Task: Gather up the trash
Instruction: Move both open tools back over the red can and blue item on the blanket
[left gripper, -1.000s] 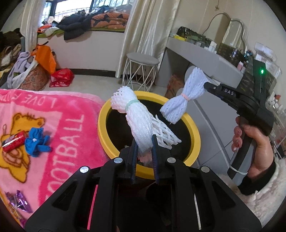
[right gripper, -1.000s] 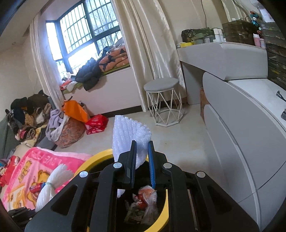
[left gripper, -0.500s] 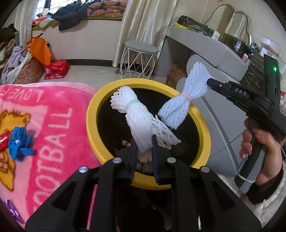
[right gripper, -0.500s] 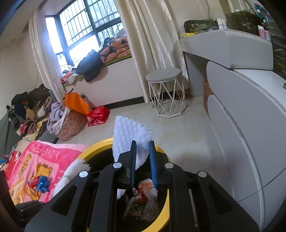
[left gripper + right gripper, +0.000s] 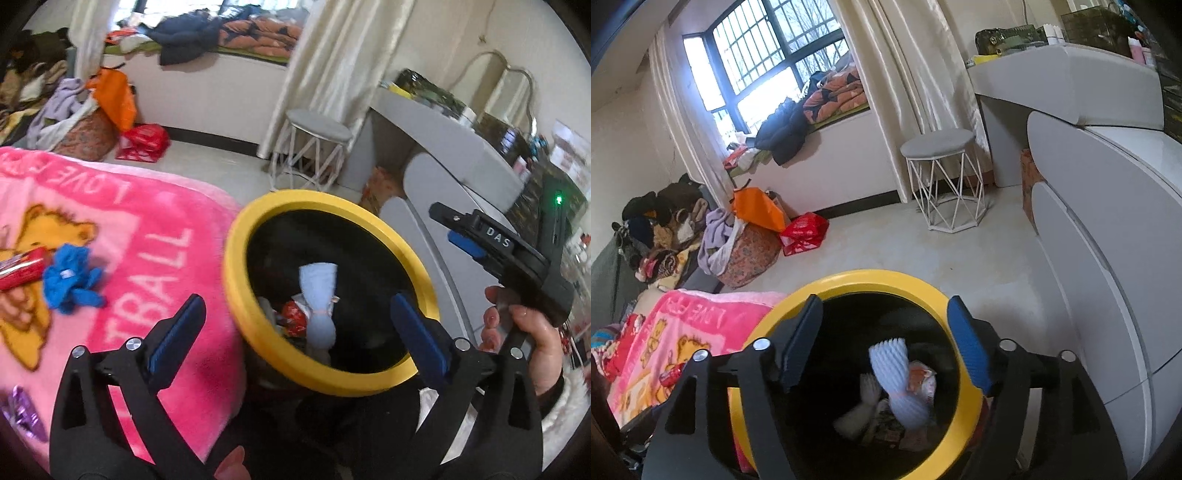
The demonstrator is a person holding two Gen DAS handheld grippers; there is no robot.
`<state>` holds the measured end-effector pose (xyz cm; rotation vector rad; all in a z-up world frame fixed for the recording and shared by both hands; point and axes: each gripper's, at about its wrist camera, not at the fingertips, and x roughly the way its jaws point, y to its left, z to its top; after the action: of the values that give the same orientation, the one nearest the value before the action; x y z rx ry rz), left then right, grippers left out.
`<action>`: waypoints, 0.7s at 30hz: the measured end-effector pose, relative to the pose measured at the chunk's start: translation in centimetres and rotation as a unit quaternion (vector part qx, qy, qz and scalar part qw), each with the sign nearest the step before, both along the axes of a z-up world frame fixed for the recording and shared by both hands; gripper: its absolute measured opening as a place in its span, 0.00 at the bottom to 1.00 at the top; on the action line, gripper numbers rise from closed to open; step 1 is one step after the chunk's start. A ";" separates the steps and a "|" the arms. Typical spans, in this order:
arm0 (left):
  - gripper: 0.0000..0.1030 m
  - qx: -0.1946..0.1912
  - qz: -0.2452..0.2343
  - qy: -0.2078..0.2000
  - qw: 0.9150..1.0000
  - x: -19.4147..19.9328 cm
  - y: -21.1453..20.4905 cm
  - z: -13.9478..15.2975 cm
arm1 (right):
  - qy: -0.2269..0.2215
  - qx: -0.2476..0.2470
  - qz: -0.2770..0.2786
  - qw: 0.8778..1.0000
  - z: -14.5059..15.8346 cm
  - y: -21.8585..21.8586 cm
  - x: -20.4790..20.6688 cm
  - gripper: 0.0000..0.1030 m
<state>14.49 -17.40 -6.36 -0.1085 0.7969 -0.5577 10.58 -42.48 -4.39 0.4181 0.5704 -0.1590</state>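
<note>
Both claws were spread wide, nothing pinched: left gripper (image 5: 295,317) and right gripper (image 5: 886,336) were held over the yellow-rimmed bin (image 5: 236,295). A foam net bundle (image 5: 899,384) was seen inside, on other trash; blue scrap (image 5: 70,278) was left on the blanket (image 5: 155,229).

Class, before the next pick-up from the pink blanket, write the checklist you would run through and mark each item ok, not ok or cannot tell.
1. Left tongs open and free of load: ok.
2. Right tongs open and free of load: ok.
3. White foam net lies inside the yellow-rimmed bin: ok.
4. Trash left on the pink blanket: blue wrapper, red wrapper, purple wrapper: not ok.
5. Room left in the bin: cannot tell.
</note>
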 end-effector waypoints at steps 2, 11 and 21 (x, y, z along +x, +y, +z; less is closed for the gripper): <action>0.90 0.001 0.010 -0.006 1.000 -0.4 0.9 0.4 | -0.004 -0.003 0.006 1.000 0.4 0.5 -0.1 0.70; 0.90 -0.007 0.047 -0.031 0.998 -1.6 4.2 2.7 | -0.024 -0.020 0.047 0.998 2.7 3.3 -0.2 0.78; 0.90 -0.013 0.082 -0.063 0.995 -2.3 7.3 4.6 | -0.037 -0.034 0.111 0.993 4.5 7.5 -0.3 0.80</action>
<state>12.17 -10.14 -1.73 -0.1601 0.6506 -0.4158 10.23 -34.95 0.15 0.2911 0.5327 0.0501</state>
